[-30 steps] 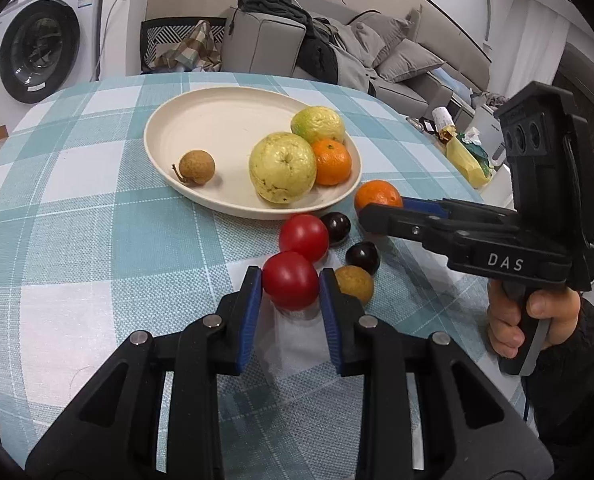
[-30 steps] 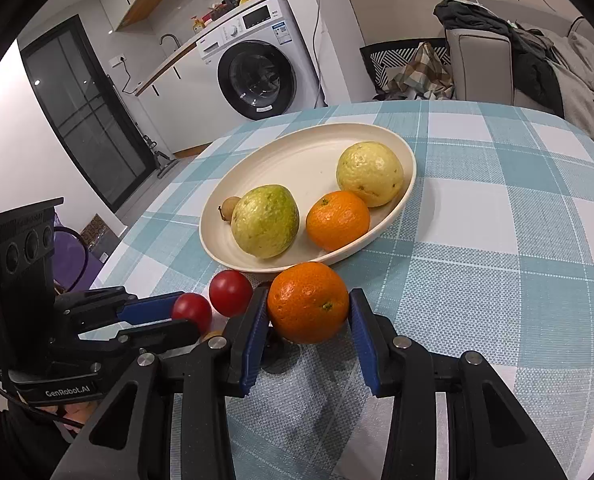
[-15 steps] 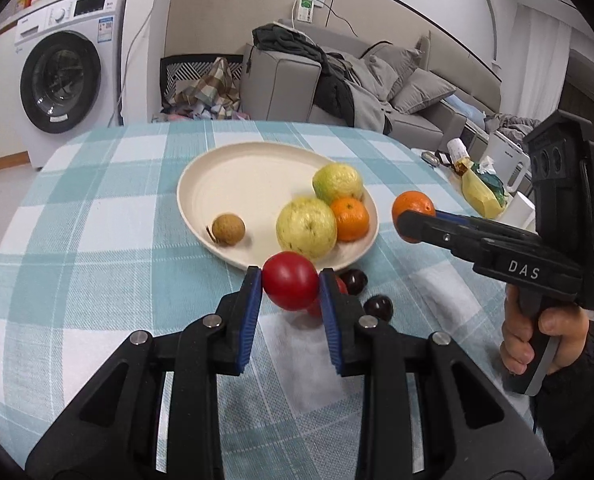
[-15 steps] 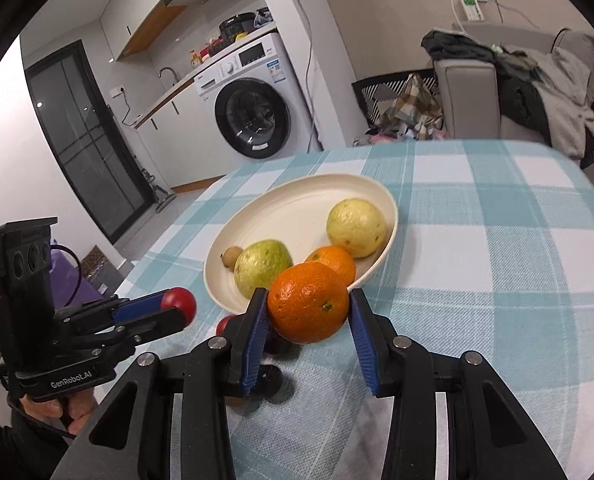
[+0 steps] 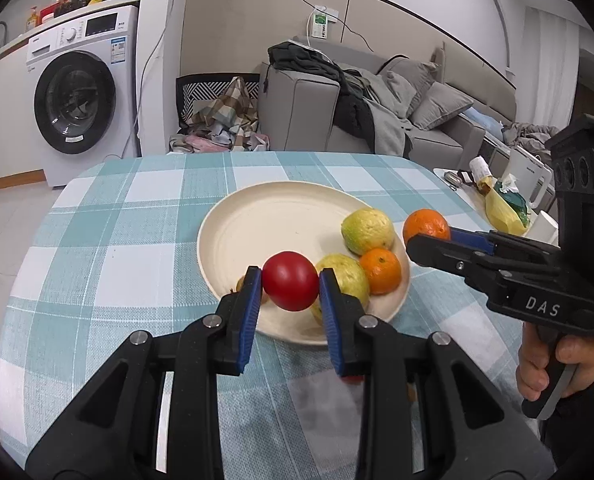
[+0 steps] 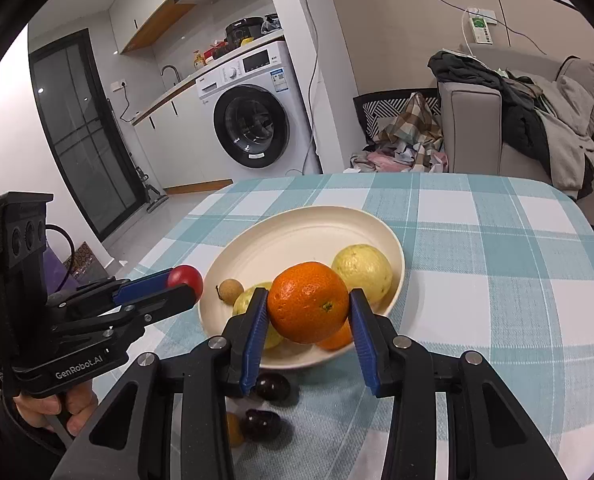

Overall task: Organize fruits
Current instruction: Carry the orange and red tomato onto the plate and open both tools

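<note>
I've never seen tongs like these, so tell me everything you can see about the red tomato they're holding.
The tomato is round, smooth and glossy red, with no stem showing. The left gripper clamps it between two blue pads, one on each side. It hangs in the air over the near edge of the cream plate, touching nothing else.

One plate [image 6: 381, 229]. Two oranges: one [image 6: 308, 307] mid-frame, one [image 5: 380, 270] right of centre. Two yellow-green fruits [image 5: 367, 225] [image 5: 347, 276]. One tomato [image 5: 291, 286] in full view. Two dark plums [image 6: 272, 386] [image 6: 261, 424], lower centre. One small brown fruit [image 6: 231, 290].
</note>
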`<state>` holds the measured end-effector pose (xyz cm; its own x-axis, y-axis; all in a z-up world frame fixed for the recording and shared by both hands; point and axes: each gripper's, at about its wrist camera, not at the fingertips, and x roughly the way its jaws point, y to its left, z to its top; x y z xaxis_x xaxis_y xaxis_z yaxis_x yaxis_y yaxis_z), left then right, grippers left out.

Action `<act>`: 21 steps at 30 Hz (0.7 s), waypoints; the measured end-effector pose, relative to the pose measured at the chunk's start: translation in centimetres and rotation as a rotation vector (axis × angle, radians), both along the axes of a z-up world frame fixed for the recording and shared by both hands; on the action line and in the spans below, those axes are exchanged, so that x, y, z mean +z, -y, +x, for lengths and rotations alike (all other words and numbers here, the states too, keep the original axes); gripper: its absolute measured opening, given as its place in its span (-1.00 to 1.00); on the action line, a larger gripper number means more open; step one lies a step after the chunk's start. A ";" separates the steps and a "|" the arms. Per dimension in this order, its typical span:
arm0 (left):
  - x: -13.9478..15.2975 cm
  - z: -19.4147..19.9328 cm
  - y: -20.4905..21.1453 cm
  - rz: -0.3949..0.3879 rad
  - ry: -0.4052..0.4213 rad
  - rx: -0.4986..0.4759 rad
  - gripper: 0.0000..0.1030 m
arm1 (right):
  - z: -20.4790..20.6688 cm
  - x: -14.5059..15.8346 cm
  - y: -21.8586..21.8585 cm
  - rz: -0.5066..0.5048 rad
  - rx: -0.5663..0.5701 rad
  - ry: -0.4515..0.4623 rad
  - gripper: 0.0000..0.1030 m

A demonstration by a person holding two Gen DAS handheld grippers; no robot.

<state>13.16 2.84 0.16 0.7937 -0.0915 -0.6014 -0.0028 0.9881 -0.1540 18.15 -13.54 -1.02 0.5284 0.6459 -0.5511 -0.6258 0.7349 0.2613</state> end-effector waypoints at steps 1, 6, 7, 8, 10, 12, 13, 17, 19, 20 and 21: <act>0.0 0.3 -0.2 -0.001 0.004 0.007 -0.49 | 0.1 0.0 -0.1 0.000 0.000 0.002 -0.20; -0.7 2.0 -0.7 -0.013 0.007 0.017 -0.49 | 1.0 0.0 -1.0 -0.009 0.003 -0.004 -0.20; -0.8 2.4 -0.8 -0.007 0.005 0.018 -0.49 | 1.1 -0.1 -1.2 -0.014 0.004 -0.005 -0.20; -0.9 2.8 -0.8 -0.004 0.005 0.022 -0.49 | 1.3 -0.1 -1.3 -0.015 0.004 -0.006 -0.20; -1.2 3.5 -1.0 -0.016 -0.003 0.017 -0.49 | 1.7 -0.3 -1.7 -0.023 0.003 -0.010 -0.20; -1.3 3.9 -1.2 -0.019 -0.001 0.014 -0.49 | 2.0 -0.5 -2.0 -0.030 0.002 -0.014 -0.20; -1.4 4.1 -1.1 -0.014 -0.002 0.012 -0.49 | 2.2 -0.6 -2.2 -0.034 0.004 -0.015 -0.20; -2.1 5.0 -1.1 -0.017 -0.017 0.013 -0.49 | 2.7 -0.9 -2.6 -0.040 0.003 -0.024 -0.20; -2.2 5.1 -1.1 -0.012 -0.017 0.015 -0.49 | 2.8 -1.0 -2.8 -0.038 0.005 -0.026 -0.20; -2.4 5.3 -1.1 -0.007 -0.020 0.017 -0.49 | 2.9 -1.1 -2.9 -0.039 0.005 -0.030 -0.20; -2.5 5.4 -1.1 -0.009 -0.023 0.015 -0.49 | 3.0 -1.2 -2.9 -0.036 0.003 -0.027 -0.20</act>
<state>18.60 3.96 -2.37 0.7810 -0.0855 -0.6187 -0.0207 0.9865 -0.1624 21.12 -10.59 -2.22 0.5108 0.6269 -0.5883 -0.6214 0.7421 0.2513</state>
